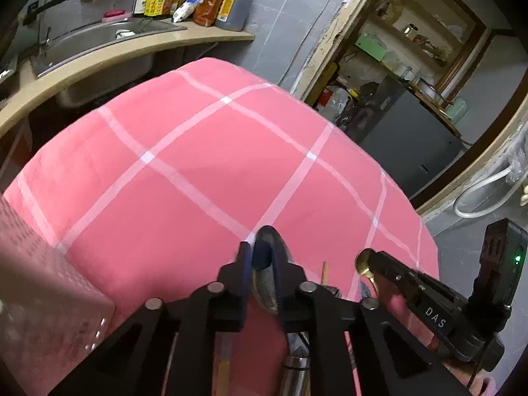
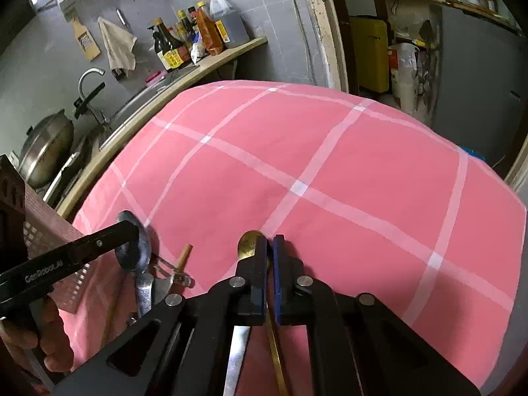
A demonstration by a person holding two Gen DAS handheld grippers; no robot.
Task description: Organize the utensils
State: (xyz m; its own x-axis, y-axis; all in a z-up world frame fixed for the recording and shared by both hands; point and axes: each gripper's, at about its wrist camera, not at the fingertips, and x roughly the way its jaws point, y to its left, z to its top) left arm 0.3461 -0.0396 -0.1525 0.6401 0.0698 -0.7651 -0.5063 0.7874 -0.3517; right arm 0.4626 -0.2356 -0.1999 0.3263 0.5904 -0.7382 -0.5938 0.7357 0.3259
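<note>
Right wrist: glossy gold spoon (image 2: 249,242), pinched.

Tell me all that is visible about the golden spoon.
The golden spoon looks like shiny brass-coloured metal. Its rounded bowl sticks out past the tips of the right gripper, which is shut on the neck just behind the bowl. Its thin golden handle runs back under the gripper toward the camera. It sits over the pink checked cloth; whether it rests on the cloth cannot be told. In the left wrist view, the bowl shows at the gripper's tip.

"das" on right hand-held gripper (image 1: 363,265), "genrobot.ai" on left hand-held gripper (image 2: 132,241)
</note>
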